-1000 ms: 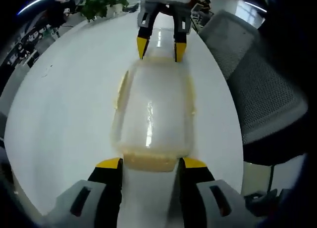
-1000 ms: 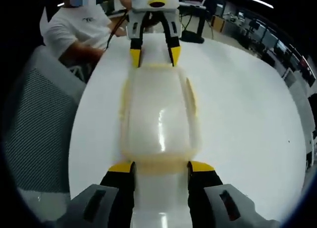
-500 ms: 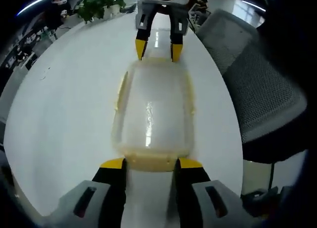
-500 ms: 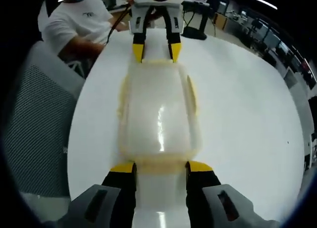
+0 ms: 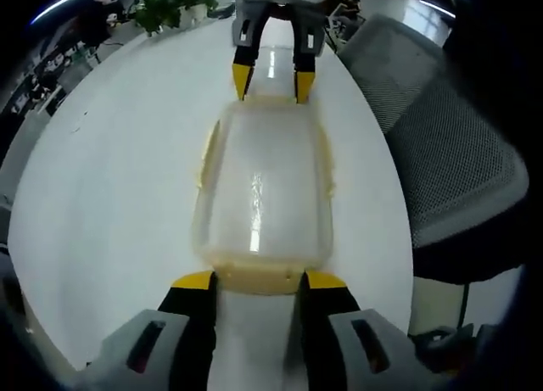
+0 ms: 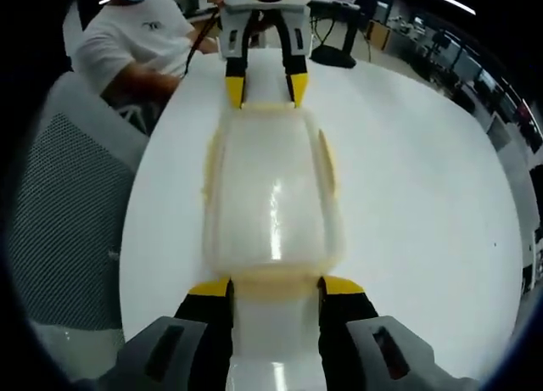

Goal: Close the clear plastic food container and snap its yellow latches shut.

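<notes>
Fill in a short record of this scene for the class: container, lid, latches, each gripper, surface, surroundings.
container: clear plastic box lying between the two grippers
lid: on the box
latches: yellow; end latch at the left gripper's tips; whether snapped, cannot tell
left gripper: open, at one short end
right gripper: open, at the opposite end
surface: white table
surroundings: grey mesh chair, seated person

clear container (image 5: pixel 259 196) with pale yellow latches (image 5: pixel 254 279); white worktop (image 5: pixel 110 187); black, yellow-tipped tongs (image 5: pixel 252 281); grey, apparently mesh chair (image 5: pixel 441 145).
</notes>
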Demonstrator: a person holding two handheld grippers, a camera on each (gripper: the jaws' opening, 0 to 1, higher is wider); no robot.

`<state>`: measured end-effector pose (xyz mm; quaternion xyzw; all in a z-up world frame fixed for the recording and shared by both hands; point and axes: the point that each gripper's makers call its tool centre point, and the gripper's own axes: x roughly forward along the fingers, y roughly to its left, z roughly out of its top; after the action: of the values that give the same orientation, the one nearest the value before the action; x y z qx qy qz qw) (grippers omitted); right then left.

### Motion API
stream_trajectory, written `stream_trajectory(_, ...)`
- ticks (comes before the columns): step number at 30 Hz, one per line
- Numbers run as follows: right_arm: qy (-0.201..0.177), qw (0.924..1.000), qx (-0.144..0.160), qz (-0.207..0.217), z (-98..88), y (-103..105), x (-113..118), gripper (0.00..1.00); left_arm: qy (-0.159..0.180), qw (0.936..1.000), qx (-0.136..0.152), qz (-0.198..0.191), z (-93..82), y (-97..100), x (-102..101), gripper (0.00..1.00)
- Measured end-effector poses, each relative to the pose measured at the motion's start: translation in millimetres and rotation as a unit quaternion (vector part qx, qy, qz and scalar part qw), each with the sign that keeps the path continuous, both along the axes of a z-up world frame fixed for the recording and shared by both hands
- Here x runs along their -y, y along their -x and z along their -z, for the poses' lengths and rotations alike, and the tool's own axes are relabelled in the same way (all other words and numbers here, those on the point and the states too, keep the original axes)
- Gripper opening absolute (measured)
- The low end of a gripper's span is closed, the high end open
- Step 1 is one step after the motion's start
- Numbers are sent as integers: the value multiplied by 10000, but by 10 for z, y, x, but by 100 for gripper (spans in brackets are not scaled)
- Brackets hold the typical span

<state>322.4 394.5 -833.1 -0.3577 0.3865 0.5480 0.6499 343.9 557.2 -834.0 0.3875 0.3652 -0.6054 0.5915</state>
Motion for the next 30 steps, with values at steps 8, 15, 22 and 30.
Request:
stream_trajectory(8,-130,9999,-11,-47,-146,72,-12,38,137,9998,-84,-84,-154,97,-26,37)
stream_trajectory(15,-212,9997,93,-79,-328,126,59,38,382,9992,-31,-97,-340,179,55,36)
stream_trajectory(22,-394,9991,176,11,-547,136,33,38,336,9994,122,-30,-494,147,40,37)
stream_trajectory(30,-434,9985,324,30,-751,69,59,38,403,9989,253,-4,-712,73,66,37)
